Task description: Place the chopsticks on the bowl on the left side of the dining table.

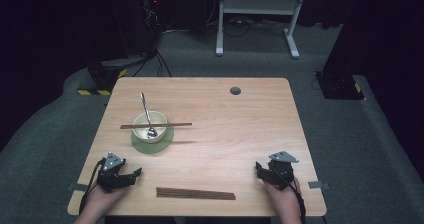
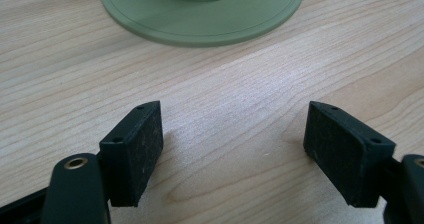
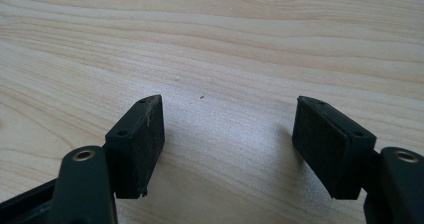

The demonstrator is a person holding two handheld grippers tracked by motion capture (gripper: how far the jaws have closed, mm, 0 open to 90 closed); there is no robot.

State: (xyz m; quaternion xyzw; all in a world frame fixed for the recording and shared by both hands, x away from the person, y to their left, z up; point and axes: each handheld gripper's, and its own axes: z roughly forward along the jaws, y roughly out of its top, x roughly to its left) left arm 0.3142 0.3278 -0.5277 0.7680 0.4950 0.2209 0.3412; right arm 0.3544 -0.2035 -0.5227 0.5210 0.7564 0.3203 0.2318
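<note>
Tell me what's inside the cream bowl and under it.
Inside the round cream ceramic bowl a metal spoon leans. Under it sits a green round saucer; the saucer's middle is covered by the bowl.

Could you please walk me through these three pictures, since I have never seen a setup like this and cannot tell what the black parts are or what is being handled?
A person sits at a wooden table with a hand-held two-jaw tool in each hand: the left gripper and the right gripper. The high view looks down from above. The other two pictures come from cameras riding on each gripper, looking along its black jaws. Both grippers are open and hold nothing; bare wood lies between the jaws. On the table, a cream bowl stands on a green plate, with a spoon in it and chopsticks laid across its rim. A bundle of chopsticks lies near the front edge.
</note>
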